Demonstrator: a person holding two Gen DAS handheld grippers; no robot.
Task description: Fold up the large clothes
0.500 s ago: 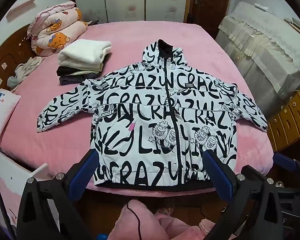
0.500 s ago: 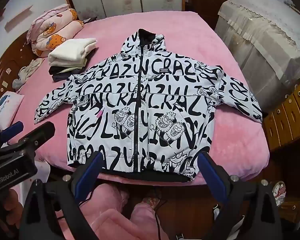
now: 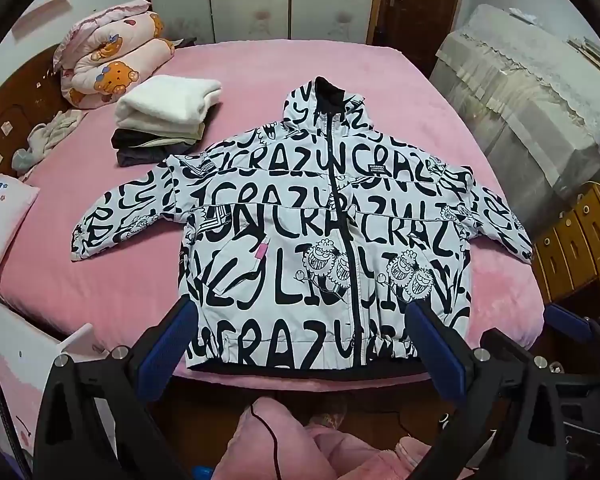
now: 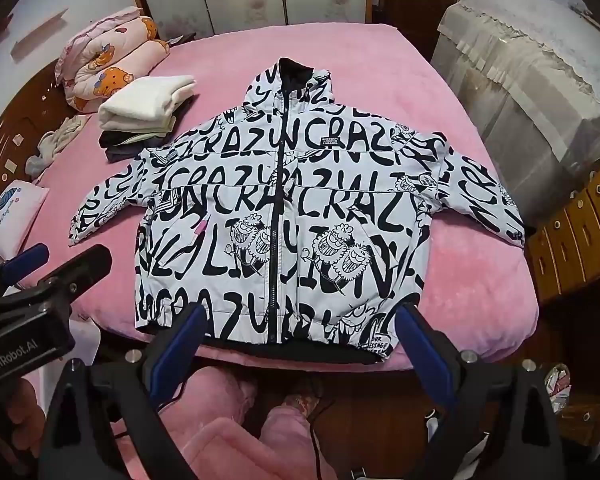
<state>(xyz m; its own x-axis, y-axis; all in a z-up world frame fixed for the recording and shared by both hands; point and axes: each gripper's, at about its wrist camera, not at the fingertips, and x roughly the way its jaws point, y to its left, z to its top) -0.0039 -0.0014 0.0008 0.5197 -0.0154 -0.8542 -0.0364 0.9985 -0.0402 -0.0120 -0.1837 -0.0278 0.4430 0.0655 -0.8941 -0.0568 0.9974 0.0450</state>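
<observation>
A white hooded jacket (image 3: pixel 300 216) covered in black lettering lies flat and zipped on the pink bed (image 3: pixel 260 68), hood at the far end, both sleeves spread out, hem at the near edge. In the right wrist view the jacket (image 4: pixel 332 200) lies the same way. My left gripper (image 3: pixel 300 308) hovers open above the hem, its blue pads wide apart with nothing between them. My right gripper (image 4: pixel 300 312) is also open and empty over the hem, a little further right. The left gripper (image 4: pixel 40 272) also shows at the left of the right wrist view.
A stack of folded clothes (image 3: pixel 164 120) sits beyond the jacket's left sleeve, near a rolled bear-print quilt (image 3: pixel 112 68) and a small pillow (image 3: pixel 4 216). Cloth-covered furniture (image 3: pixel 540 120) and wooden drawers (image 3: pixel 580 240) stand right of the bed. A person's pink fluffy clothing (image 3: pixel 320 448) is below.
</observation>
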